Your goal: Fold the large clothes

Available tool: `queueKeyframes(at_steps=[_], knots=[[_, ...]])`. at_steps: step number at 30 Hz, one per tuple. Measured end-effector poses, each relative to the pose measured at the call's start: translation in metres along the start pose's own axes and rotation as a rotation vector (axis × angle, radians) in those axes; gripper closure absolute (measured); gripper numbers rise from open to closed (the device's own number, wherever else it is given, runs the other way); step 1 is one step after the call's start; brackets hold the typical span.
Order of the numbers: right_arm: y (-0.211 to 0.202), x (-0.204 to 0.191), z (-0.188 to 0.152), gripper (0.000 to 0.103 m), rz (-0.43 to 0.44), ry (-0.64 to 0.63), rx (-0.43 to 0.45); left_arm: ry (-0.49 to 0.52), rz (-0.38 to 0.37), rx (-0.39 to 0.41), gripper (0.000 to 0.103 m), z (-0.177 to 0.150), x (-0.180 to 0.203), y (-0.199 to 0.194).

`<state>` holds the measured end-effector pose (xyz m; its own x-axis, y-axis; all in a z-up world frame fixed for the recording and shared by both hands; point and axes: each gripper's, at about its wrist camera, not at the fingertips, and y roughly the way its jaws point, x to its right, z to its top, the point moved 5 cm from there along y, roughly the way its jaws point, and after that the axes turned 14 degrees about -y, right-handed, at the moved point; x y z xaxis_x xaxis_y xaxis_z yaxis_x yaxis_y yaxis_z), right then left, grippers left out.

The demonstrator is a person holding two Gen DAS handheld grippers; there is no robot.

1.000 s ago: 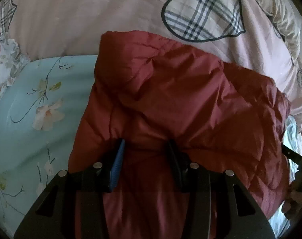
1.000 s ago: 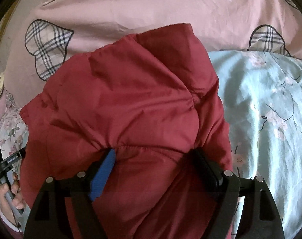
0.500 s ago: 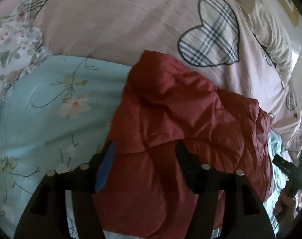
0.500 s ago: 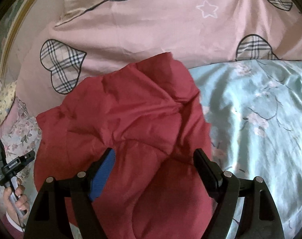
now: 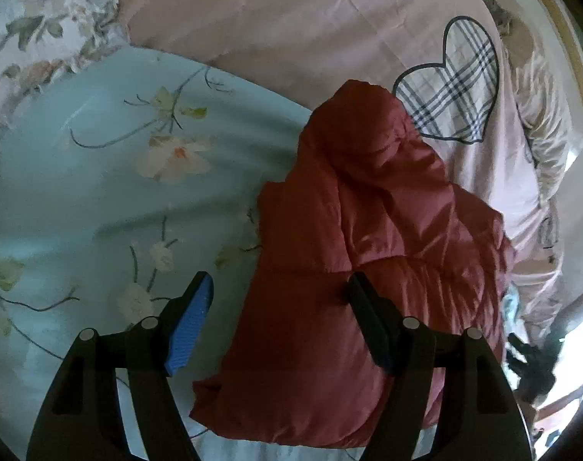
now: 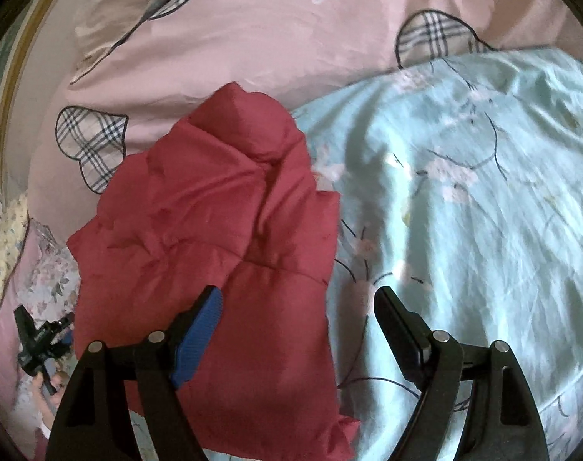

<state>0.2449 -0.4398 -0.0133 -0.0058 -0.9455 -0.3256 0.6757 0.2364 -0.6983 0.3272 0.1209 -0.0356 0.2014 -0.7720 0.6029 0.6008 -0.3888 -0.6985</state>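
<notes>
In your left wrist view, the left gripper (image 5: 279, 292) has its fingers spread wide and gripping nothing; they have just been opening, and the folded red padded jacket (image 5: 372, 230) lies loose beneath them. The blue-padded finger (image 5: 189, 328) sits at 7 o'clock over the pale blue floral bedsheet (image 5: 99, 176), clear of the cloth, while the black finger (image 5: 368, 319) at 5 o'clock hangs over the jacket's lower panel. The jacket runs from the centre down to 6 o'clock, its narrow top end reaching toward 12 o'clock, where it meets the pink quilt (image 5: 291, 19) with a plaid heart (image 5: 456, 88) at 2 o'clock. At 4 o'clock, at the frame's edge, you can make out your other gripper, dark and blurred. In your right wrist view, the right gripper (image 6: 297, 299) is likewise wide open and holds nothing. Its blue finger (image 6: 199, 342) is over the jacket (image 6: 214, 230) at 7 o'clock; its black finger (image 6: 402, 330) is over the blue sheet (image 6: 464, 211) at 5 o'clock. Here the jacket fills the left-centre, lying on the bed where sheet and pink quilt (image 6: 253, 38) meet. At 8 o'clock your left hand (image 6: 45, 392) grips its tool.
</notes>
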Motion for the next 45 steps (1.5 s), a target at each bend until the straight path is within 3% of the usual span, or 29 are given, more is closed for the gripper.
queueKeyframes(at_steps=[3,7,13,16,22,23,28,31,37,45], knots=[[0.003,0.004,-0.001,0.016,0.055,0.034,0.006,-0.043,-0.064,-0.038,0.020,0.000,-0.004,0.006],[0.015,0.011,-0.004,0.012,0.148,0.109,-0.002,-0.077,-0.101,-0.096,0.020,-0.002,-0.004,0.021],[0.042,0.019,-0.012,0.010,0.216,0.189,-0.053,-0.086,-0.139,-0.155,0.017,-0.005,0.005,0.042],[0.052,0.017,-0.013,0.005,0.264,0.206,-0.063,-0.101,-0.180,-0.202,0.013,-0.008,0.011,0.054],[0.059,0.006,-0.012,0.008,0.305,0.189,-0.067,-0.105,-0.183,-0.225,0.011,-0.013,0.017,0.066],[0.060,0.003,-0.013,0.010,0.317,0.184,-0.073,-0.102,-0.181,-0.222,0.012,-0.013,0.017,0.065],[0.058,-0.006,-0.013,0.036,0.321,0.182,-0.067,-0.051,-0.180,-0.208,0.041,-0.018,0.029,0.058],[0.052,-0.012,-0.008,0.048,0.321,0.178,-0.060,-0.027,-0.179,-0.196,0.051,-0.017,0.039,0.052],[0.029,-0.023,-0.006,0.059,0.318,0.155,-0.062,-0.008,-0.192,-0.179,0.060,-0.020,0.054,0.028],[-0.020,-0.054,-0.025,0.063,0.349,0.093,-0.073,0.007,-0.229,-0.175,0.063,-0.044,0.056,-0.024]])
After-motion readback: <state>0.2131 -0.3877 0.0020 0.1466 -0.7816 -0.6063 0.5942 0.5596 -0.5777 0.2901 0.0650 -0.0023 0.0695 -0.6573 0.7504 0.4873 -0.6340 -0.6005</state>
